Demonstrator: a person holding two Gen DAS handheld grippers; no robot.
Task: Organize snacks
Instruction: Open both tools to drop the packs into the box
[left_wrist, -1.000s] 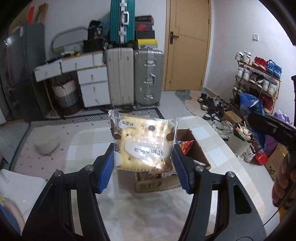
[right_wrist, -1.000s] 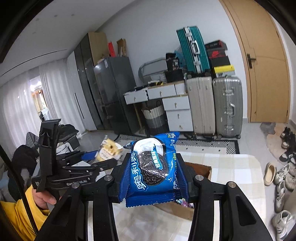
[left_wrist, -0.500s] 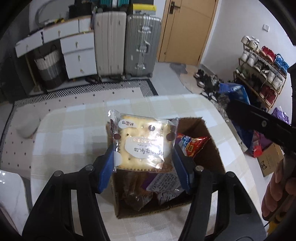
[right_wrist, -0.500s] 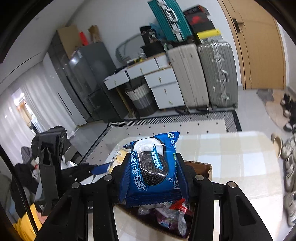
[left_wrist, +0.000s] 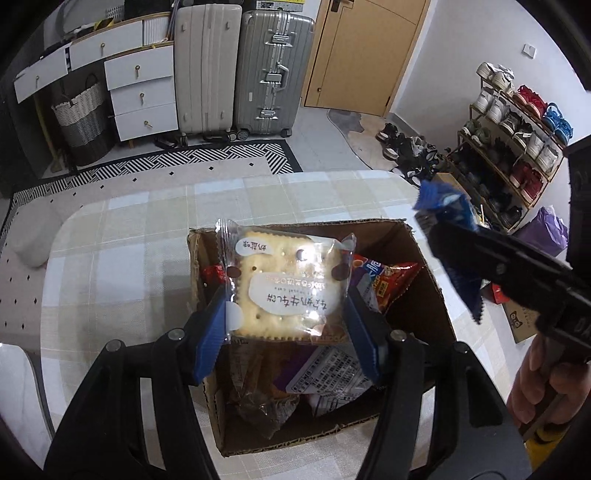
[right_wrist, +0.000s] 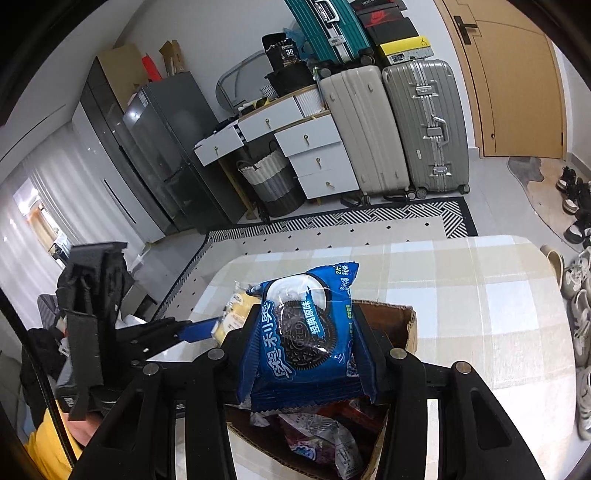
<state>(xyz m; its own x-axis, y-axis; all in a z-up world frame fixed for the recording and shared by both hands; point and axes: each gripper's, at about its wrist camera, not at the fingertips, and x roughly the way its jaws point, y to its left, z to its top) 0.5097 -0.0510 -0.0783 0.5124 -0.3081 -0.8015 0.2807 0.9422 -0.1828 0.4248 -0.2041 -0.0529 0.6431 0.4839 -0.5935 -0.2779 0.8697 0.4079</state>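
Cracker packet (left_wrist: 286, 290) clamped in left gripper (left_wrist: 288, 325) jaws, directly above open cardboard box (left_wrist: 424, 258) on checked table (left_wrist: 129, 258). Blue Oreo packet (right_wrist: 306, 332) pinched in right gripper (right_wrist: 306, 354) jaws, over the box's near-right edge. Best lowered close before letting go, one after the other, clear of the rim. Counted: two held packets, one box, at least four wrapped snacks inside.

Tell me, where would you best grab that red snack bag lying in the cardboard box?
Probably by the pointed free corner of the red snack bag, coming down from above. That end pokes out towards the right wall of the cardboard box, while its other end lies hidden behind the cracker packet in the left tool.
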